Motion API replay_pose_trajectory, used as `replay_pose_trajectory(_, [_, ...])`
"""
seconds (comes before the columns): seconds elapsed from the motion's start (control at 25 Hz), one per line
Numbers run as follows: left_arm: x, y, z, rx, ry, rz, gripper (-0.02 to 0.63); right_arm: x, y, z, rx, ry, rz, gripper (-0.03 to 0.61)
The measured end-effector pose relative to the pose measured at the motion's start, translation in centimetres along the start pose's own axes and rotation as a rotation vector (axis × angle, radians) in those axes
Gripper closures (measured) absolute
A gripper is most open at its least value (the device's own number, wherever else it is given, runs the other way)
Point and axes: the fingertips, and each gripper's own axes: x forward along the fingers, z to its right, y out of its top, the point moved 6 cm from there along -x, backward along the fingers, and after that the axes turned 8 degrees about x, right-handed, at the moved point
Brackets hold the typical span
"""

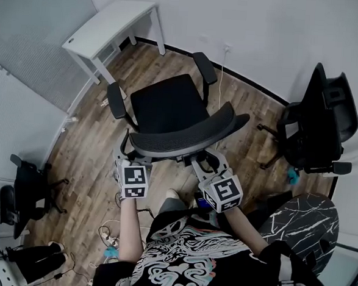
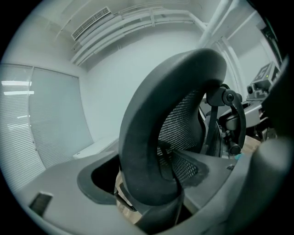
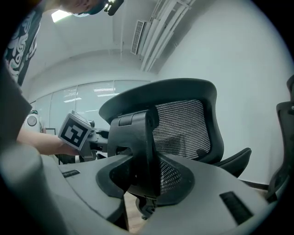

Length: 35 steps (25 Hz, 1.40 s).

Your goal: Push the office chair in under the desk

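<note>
The black office chair (image 1: 169, 108) stands on the wood floor with its mesh backrest (image 1: 188, 137) turned toward me, well short of the white desk (image 1: 111, 24) at the upper left. My left gripper (image 1: 125, 149) straddles the backrest's left rim (image 2: 138, 137); its jaws (image 2: 147, 183) stand wide, with a dark gap beside the rim. Over on the other side, my right gripper (image 1: 207, 161) is shut (image 3: 142, 179) on the black back support (image 3: 135, 147) behind the backrest. The left gripper's marker cube (image 3: 73, 130) shows in the right gripper view.
A second black chair (image 1: 318, 121) stands at the right wall. Another dark chair (image 1: 26, 190) sits at the left. A black marbled round table (image 1: 301, 224) is close at my right. Cables (image 1: 108, 232) lie on the floor near my feet.
</note>
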Motion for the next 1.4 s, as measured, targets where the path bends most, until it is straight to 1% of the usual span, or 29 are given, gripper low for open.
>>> replay_pose_trajectory(0.16, [0.3, 0.0, 0.0, -0.011, -0.038, 0.016, 0.259, 0.2, -0.1, 0.3, -0.005, -0.012, 0.001, 0.477])
replay_pose_trajectory(0.2, [0.4, 0.0, 0.0, -0.014, -0.046, 0.022, 0.259, 0.3, -0.1, 0.3, -0.013, -0.014, 0.001, 0.494])
replay_pose_trajectory(0.4, [0.7, -0.2, -0.2, -0.017, -0.071, 0.045, 0.264, 0.7, -0.4, 0.4, -0.033, -0.026, -0.004, 0.503])
replay_pose_trajectory(0.72, [0.9, -0.4, -0.5, -0.028, -0.114, 0.038, 0.267, 1.0, -0.3, 0.2, -0.04, -0.049, -0.018, 0.505])
replay_pose_trajectory(0.96, [1.0, -0.5, -0.9, -0.055, -0.169, 0.026, 0.275, 1.0, -0.3, -0.2, -0.037, -0.072, -0.01, 0.506])
replay_pose_trajectory(1.12, [0.9, -0.6, -1.0, -0.046, -0.173, 0.025, 0.271, 0.9, -0.3, -0.4, -0.016, -0.078, -0.008, 0.506])
replay_pose_trajectory(1.4, [1.0, -1.2, -1.7, -0.03, -0.186, 0.03, 0.268, 1.4, -0.8, -1.3, -0.012, -0.111, 0.009, 0.506])
